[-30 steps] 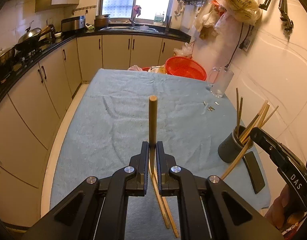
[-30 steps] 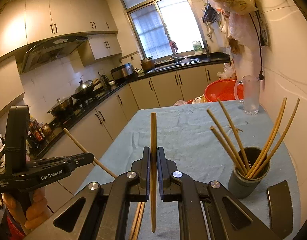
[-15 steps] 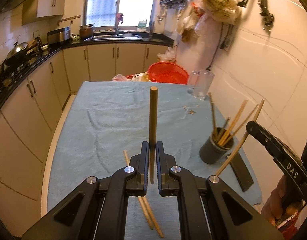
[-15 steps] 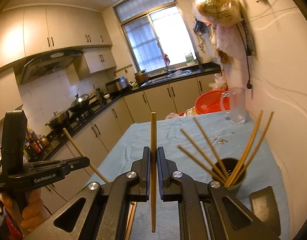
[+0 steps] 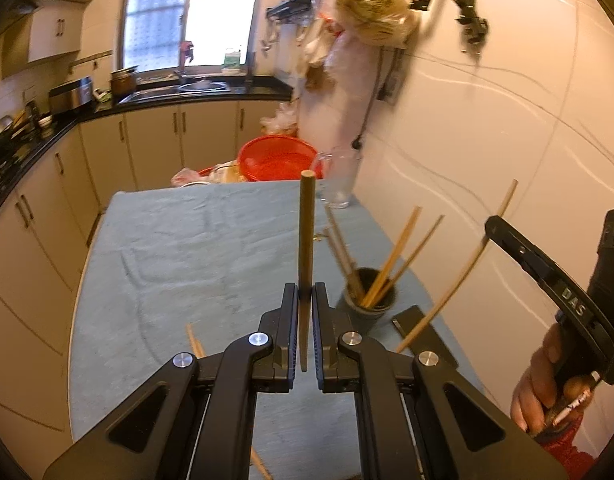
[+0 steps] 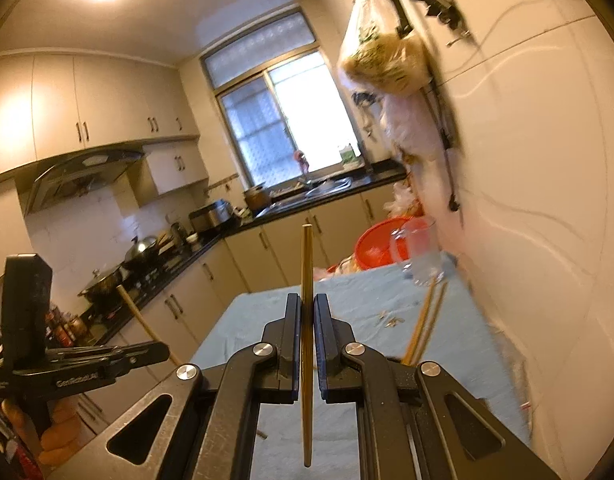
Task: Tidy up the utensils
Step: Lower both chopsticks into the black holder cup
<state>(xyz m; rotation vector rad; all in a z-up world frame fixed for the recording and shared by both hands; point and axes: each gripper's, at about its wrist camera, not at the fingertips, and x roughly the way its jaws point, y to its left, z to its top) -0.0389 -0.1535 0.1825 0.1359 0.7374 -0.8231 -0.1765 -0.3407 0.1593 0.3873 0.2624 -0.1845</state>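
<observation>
My left gripper (image 5: 305,294) is shut on a brown wooden chopstick (image 5: 307,236) that stands up between its jaws, above the blue cloth-covered table (image 5: 187,248). To its right a dark cup (image 5: 367,304) holds several chopsticks. My right gripper (image 6: 306,304) is shut on a yellow chopstick (image 6: 307,264), also upright. In the left wrist view the right gripper's body (image 5: 547,280) sits at the far right with its chopstick (image 5: 463,276) slanting toward the table. The left gripper's body (image 6: 67,364) shows at lower left in the right wrist view. Loose chopsticks (image 5: 195,340) lie on the cloth below.
A red basket (image 5: 279,158) and a clear glass jug (image 5: 341,178) stand at the table's far end. A black flat object (image 5: 421,326) lies beside the cup. A white wall runs along the right; kitchen counters and cabinets line the left and back.
Both grippers have risen and pulled back from the table, each still holding its chopstick. The cup now sits lower and nearer in both views, and the right wrist view tilts upward.
</observation>
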